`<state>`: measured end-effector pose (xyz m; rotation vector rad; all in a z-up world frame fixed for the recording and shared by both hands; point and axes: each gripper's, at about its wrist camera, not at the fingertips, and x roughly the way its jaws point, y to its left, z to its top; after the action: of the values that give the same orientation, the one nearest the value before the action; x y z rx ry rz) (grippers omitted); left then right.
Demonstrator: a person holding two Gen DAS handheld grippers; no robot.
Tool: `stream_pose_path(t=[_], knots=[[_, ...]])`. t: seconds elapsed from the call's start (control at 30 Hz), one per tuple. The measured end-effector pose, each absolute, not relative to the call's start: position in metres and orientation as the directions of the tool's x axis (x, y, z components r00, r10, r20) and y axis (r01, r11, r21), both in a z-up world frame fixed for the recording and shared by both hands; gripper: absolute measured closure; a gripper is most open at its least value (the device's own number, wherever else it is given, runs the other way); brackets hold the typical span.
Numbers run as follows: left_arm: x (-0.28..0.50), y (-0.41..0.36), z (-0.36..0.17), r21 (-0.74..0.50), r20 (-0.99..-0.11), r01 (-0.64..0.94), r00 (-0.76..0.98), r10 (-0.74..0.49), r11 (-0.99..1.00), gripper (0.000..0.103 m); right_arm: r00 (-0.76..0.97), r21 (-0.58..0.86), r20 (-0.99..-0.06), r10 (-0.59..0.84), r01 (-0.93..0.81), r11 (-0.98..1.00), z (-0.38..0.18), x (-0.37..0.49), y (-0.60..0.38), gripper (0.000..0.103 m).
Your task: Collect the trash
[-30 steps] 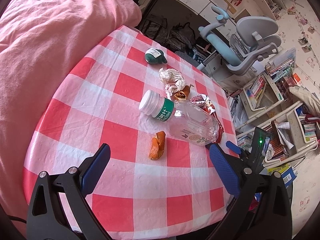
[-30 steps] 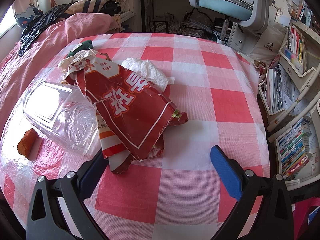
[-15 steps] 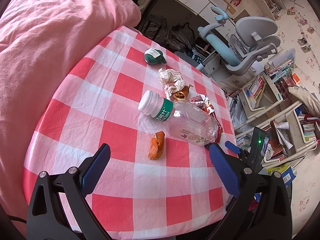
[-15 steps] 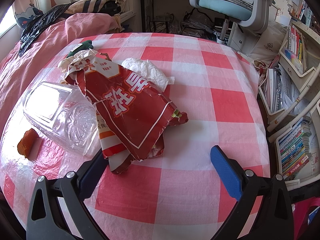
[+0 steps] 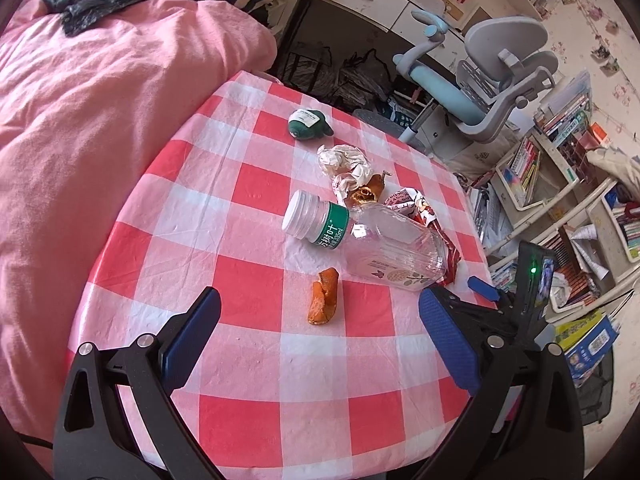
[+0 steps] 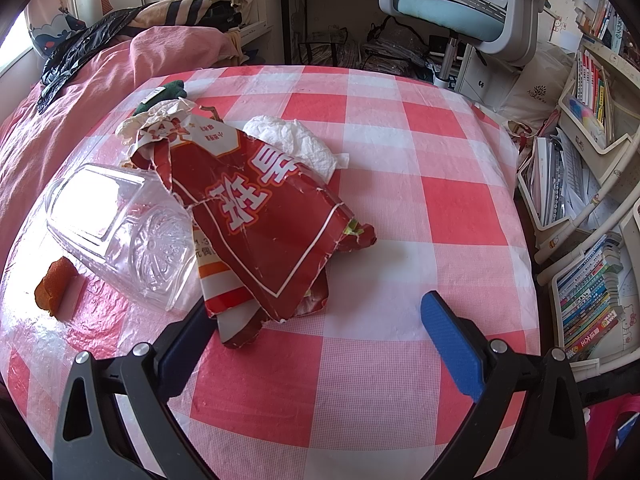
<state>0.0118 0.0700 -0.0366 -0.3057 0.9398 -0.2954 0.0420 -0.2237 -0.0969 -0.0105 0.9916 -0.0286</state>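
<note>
- One table [image 5: 248,364] under a red-and-white checked cloth, pink bedding [image 5: 80,120] along its far-left edge
- One clear plastic bottle [image 5: 384,248] on its side near the table's middle, white cap toward the bedding, green label at the neck; nothing visible inside it
- One piece of orange peel [image 5: 323,302] flat on the cloth just beside the bottle, toward the near edge, apart from it
- One red snack wrapper [image 6: 264,216], torn and crumpled, touching the bottle's base; whether anything is inside cannot be told
- One crumpled white tissue [image 6: 294,140] tucked against the wrapper's far side
- One crumpled pale paper wad [image 5: 344,160] beyond the bottle's cap, a small brown scrap [image 5: 366,194] touching it
- One dark green lump with a white tag [image 5: 310,123] near the far edge
- Left gripper [image 5: 320,322] spread wide and empty, above the near edge, the peel between its blue pads
- Right gripper [image 6: 316,316] spread wide, holding nothing, the wrapper's lower corner overlapping its left pad [image 6: 182,350]
</note>
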Motion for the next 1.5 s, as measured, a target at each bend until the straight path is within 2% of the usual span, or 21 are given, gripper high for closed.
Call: stream_pose_path(t=[0.17, 0.27, 0.33, 0.67, 1.1, 1.5], knots=[[0.003, 0.039, -0.028, -0.221, -0.738, 0.19, 0.609, -0.291, 0.957, 0.007, 0.547, -0.022, -0.837, -0.029, 0.019, 1.0, -0.097, 0.042, -0.224, 0.007], [0.001, 0.021, -0.027, -0.177, -0.738, 0.267, 0.601, -0.307, 0.947, 0.007, 0.547, -0.022, -0.837, -0.029, 0.019, 1.0, -0.097, 0.042, -0.224, 0.007], [0.0, 0.015, -0.026, -0.147, -0.733, 0.264, 0.617, -0.285, 0.953, 0.007, 0.547, -0.022, -0.837, -0.029, 0.019, 1.0, -0.097, 0.042, -0.224, 0.007], [0.009, 0.008, -0.033, -0.124, -0.721, 0.227, 0.648, -0.245, 0.966, 0.007, 0.547, -0.022, -0.837, -0.029, 0.019, 1.0, -0.097, 0.042, -0.223, 0.007], [0.026, -0.001, -0.056, -0.048, -0.752, 0.217, 0.634, -0.179, 0.975, 0.007, 0.546, -0.018, -0.837, -0.026, 0.02, 1.0, -0.096, 0.043, -0.224, 0.006], [0.032, -0.001, -0.067, -0.028, -0.771, 0.212, 0.618, -0.156, 0.977, 0.007, 0.528, -0.011, -0.849, 0.031, -0.076, 0.997, -0.093, 0.029, -0.227, 0.006]])
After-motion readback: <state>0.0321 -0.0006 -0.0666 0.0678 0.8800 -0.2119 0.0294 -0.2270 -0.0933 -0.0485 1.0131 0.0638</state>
